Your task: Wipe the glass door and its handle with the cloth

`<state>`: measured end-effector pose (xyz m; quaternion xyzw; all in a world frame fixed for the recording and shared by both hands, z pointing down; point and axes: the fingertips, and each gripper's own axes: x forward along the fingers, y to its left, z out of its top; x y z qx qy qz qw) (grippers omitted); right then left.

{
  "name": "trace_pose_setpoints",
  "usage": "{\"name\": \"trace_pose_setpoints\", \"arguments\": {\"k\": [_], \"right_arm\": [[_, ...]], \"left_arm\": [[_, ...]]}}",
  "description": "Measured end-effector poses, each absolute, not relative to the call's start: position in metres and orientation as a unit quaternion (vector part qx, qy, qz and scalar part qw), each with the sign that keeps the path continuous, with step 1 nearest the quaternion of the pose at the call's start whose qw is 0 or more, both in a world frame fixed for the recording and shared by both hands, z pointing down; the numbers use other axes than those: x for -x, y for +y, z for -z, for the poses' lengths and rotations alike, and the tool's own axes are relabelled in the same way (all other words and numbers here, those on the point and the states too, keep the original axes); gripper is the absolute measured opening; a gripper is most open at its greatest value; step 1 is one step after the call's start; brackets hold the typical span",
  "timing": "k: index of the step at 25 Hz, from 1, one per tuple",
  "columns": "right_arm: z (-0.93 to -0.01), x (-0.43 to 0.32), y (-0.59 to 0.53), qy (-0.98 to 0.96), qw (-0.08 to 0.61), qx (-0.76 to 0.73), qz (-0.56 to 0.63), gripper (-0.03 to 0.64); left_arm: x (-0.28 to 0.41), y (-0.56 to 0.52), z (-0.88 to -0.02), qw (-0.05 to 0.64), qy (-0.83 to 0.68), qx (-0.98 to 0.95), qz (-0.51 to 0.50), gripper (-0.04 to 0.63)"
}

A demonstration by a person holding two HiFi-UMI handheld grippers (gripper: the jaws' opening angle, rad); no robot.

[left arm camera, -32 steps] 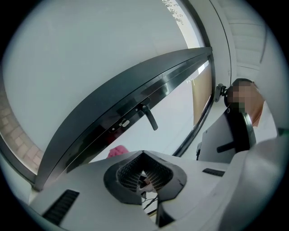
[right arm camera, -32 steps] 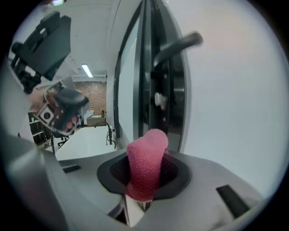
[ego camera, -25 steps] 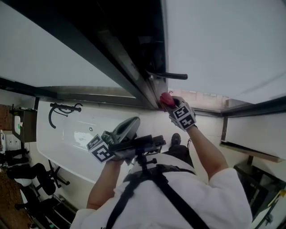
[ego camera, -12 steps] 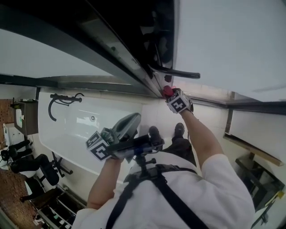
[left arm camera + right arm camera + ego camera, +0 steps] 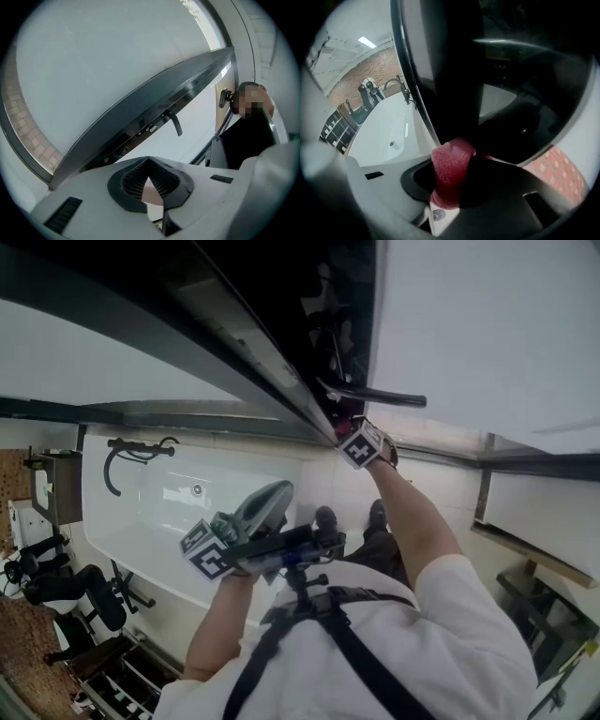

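The right gripper (image 5: 451,157) was clamped on a red cloth (image 5: 449,176). The cloth's folded end stuck out past the jaw tips and pressed against the dark edge of the glass door (image 5: 454,70). A white bathtub (image 5: 386,133) lay beyond.

In the head view, that gripper was held up at the door's edge, just under the black handle (image 5: 375,396). The left gripper (image 5: 272,501) hung lower, near the person's chest and well apart from the door.

In the left gripper view, its jaws were together with nothing between them, and they pointed toward the door frame and handle.
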<state>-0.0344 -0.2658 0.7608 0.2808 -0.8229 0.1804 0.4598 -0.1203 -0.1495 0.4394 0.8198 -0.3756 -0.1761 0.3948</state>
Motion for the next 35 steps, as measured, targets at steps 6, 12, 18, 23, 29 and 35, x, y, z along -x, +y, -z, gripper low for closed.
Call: {"name": "trace_pose_setpoints", "arguments": {"k": [6, 12, 18, 23, 29, 35], "right_arm": [[-0.761, 0.037, -0.266, -0.817, 0.469, -0.279, -0.187, 0.094], [-0.739, 0.063, -0.269, -0.843, 0.444, -0.260, -0.157, 0.089], [-0.706, 0.049, -0.271, -0.826, 0.485, -0.269, -0.102, 0.089], [-0.672, 0.053, -0.268, -0.834, 0.485, -0.254, -0.063, 0.087], [-0.642, 0.057, -0.266, -0.839, 0.483, -0.248, -0.030, 0.087], [-0.618, 0.059, -0.265, -0.844, 0.473, -0.254, -0.010, 0.087]], "left_arm": [[0.123, -0.149, -0.437, 0.390, -0.374, -0.823, 0.175, -0.008], [0.125, -0.150, -0.434, 0.383, -0.375, -0.826, 0.176, -0.008], [0.112, -0.147, -0.433, 0.381, -0.357, -0.834, 0.179, -0.008], [0.108, -0.146, -0.434, 0.381, -0.352, -0.837, 0.177, -0.008], [0.106, -0.146, -0.426, 0.376, -0.345, -0.840, 0.184, -0.008], [0.103, -0.146, -0.416, 0.371, -0.341, -0.842, 0.192, -0.008]]}}
